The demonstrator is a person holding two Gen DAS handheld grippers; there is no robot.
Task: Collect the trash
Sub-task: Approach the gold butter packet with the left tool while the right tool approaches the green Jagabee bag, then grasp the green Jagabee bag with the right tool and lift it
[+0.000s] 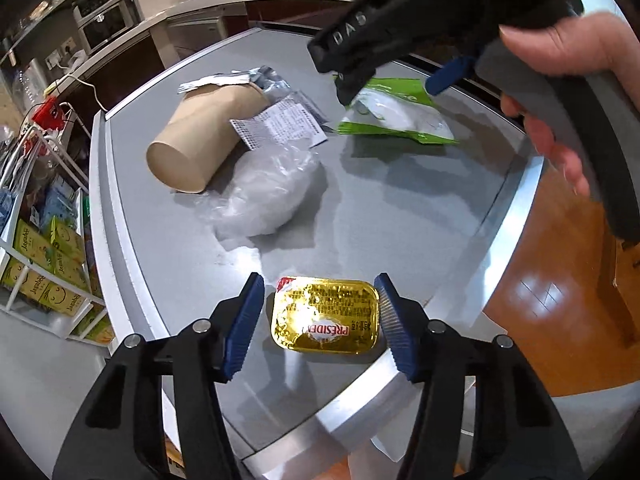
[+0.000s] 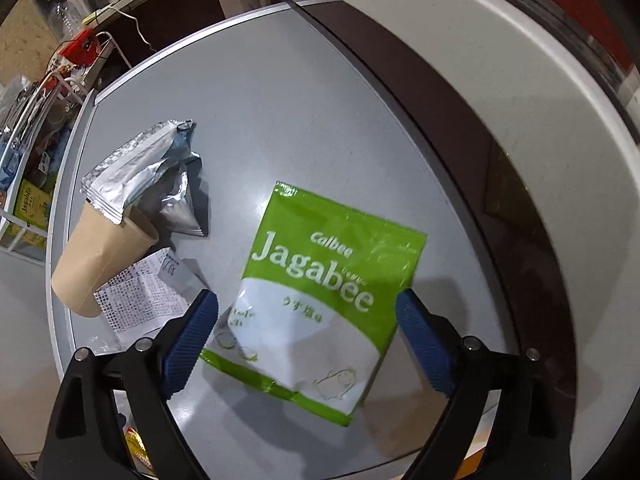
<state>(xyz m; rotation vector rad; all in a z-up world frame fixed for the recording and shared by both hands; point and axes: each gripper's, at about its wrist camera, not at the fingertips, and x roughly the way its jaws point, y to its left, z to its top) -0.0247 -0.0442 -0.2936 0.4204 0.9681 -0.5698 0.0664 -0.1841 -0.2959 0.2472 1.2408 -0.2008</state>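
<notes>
Below, our left gripper [image 1: 320, 326] brackets a small stiff gold foil-lidded butter tub [image 1: 325, 316], unpinched; our right gripper [image 2: 307, 346] gapes over a light, slippery green snack bag [image 2: 320, 300].

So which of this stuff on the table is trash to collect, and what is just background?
Trash to collect:
gold butter tub
green Jagabee bag
brown paper cup
silver foil pouches
printed receipt
clear plastic wrap

Just lying about:
Jagabee boxes on the white rack
oven on the counter
</notes>
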